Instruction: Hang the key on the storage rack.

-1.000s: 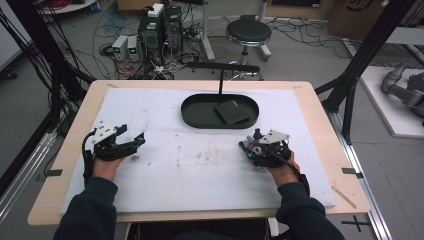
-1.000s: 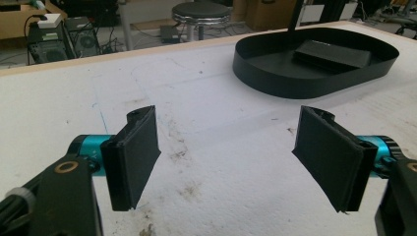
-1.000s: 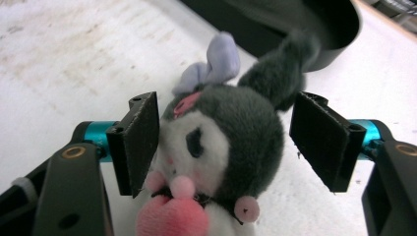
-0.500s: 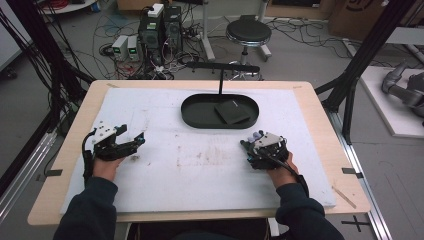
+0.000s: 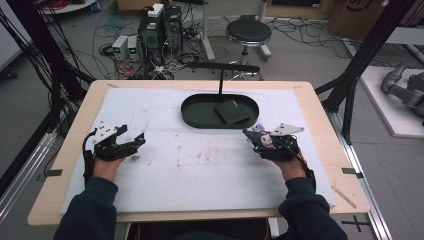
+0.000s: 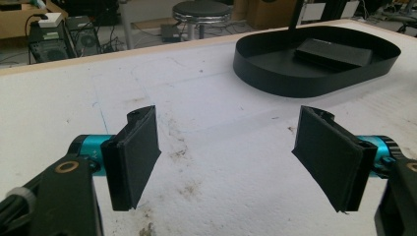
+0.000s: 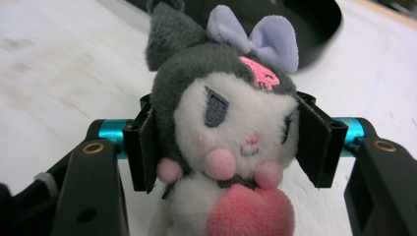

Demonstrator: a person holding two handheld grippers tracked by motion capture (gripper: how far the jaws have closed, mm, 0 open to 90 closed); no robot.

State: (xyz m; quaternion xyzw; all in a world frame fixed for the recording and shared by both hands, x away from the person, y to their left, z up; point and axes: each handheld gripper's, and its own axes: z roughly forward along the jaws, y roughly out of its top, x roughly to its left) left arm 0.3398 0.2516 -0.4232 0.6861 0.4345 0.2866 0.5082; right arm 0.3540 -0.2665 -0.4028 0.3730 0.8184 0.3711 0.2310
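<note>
Right tool point(image 5: 256, 136) has lifted the plush toy point(image 7: 231, 123) slightly.

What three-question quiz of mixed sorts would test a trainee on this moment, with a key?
1. True or false: the left gripper is clamped on the plush toy.
2. What lies inside the black oval tray? A) a flat black block B) a red cup C) a spoon
3. Fill in: the plush toy's bow is pale ____.

Key:
1. False. The left gripper's jaws stand wide apart over the white mat with nothing between them; the right gripper holds the toy by its head.
2. A, the flat black block.
3. Purple.
</note>
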